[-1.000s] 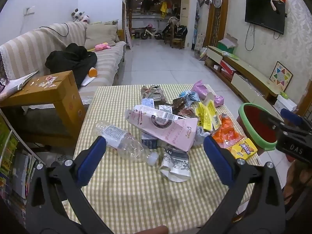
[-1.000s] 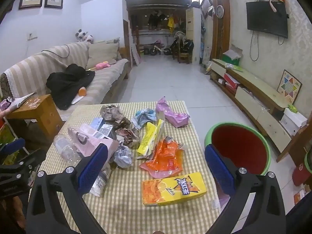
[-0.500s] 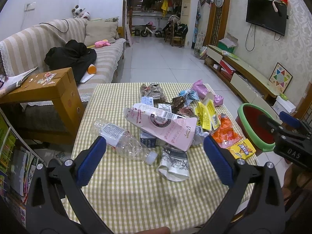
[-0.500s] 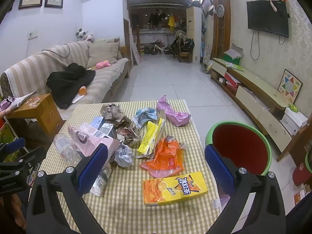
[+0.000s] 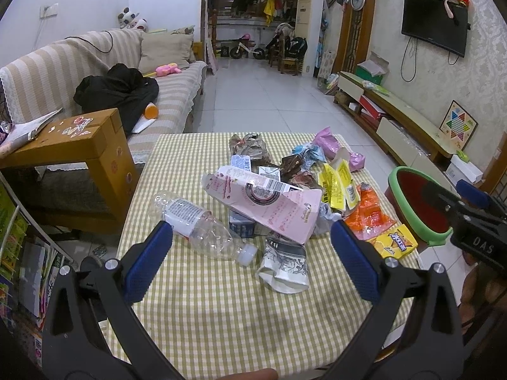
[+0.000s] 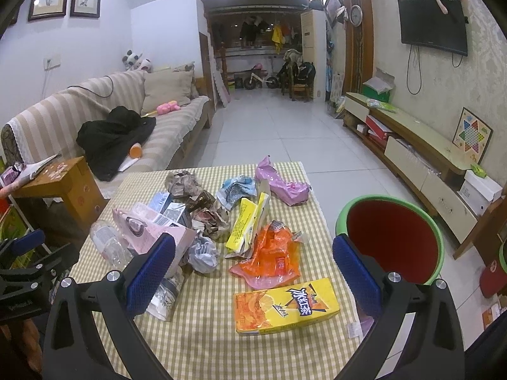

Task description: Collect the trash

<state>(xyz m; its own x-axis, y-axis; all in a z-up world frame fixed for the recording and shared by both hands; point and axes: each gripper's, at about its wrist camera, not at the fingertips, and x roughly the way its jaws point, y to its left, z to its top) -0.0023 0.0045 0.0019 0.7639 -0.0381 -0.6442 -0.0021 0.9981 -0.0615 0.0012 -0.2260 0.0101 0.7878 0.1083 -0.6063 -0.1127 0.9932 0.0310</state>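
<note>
Checked cloth covers the tabletop, where we see the trash heaped mid-surface: a clear bottle beside a pink carton, an orange wrapper, and a yellow box nearest us. Our left tool and right tool hover above it, both spread wide, gripping nothing. Just off the right edge stands a green-rimmed bin.

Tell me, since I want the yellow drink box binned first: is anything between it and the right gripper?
Nothing visible. The right gripper hangs open above the yellow drink box, bare tablecloth around it.
</note>
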